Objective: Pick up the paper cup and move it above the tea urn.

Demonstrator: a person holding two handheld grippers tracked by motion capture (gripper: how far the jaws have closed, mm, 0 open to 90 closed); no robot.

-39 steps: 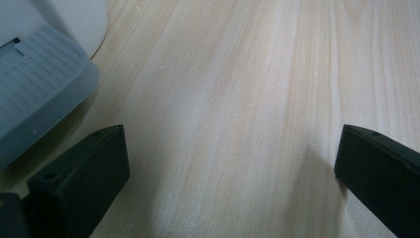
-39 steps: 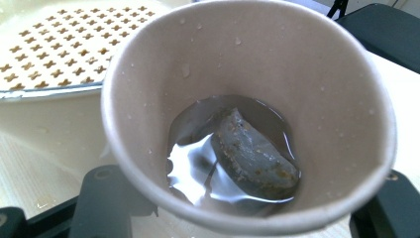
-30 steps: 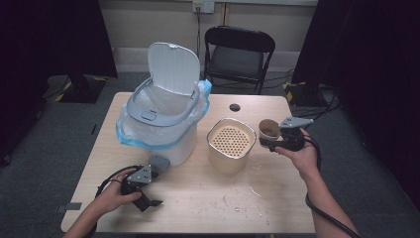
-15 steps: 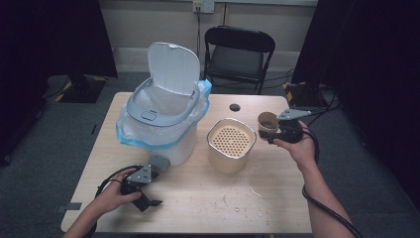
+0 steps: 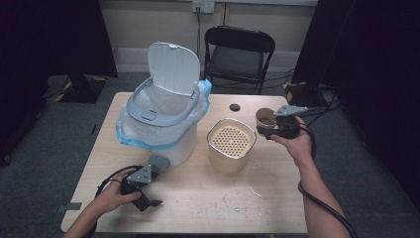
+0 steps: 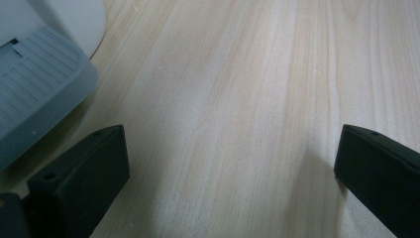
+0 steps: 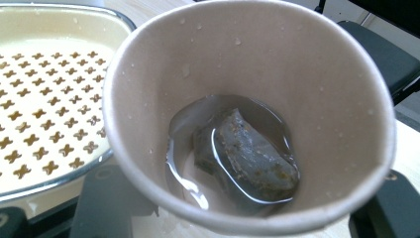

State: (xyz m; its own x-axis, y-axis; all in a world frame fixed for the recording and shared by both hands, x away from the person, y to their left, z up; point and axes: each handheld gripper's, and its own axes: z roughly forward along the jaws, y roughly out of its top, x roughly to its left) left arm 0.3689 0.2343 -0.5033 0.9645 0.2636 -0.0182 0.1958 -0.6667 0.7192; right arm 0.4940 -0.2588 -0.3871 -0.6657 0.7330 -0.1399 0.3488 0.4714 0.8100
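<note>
Sitting between the right gripper's point(image 7: 223, 218) jaws, paper cup point(image 7: 247, 114) tilted.

front table point(image 5: 208, 198): bare wood, I can pass freely
left: bin point(image 5: 161, 124) blocks
centre: strainer tub point(image 5: 230, 144) blocks, gap between them narrow

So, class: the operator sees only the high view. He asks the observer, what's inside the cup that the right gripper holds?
Observer: A wet tea bag lies at the bottom of the cup, in a little liquid.
Operator: Is the cup upright?
Observer: The right gripper view looks straight into its mouth, and the liquid pools to one side, so it looks tilted.
Operator: Is the left gripper holding anything?
Observer: No. In its own view the jaws stand wide apart over bare table.
Operator: Anything near it?
Observer: A ribbed grey pedal of the bin lies just beside one jaw.
</note>
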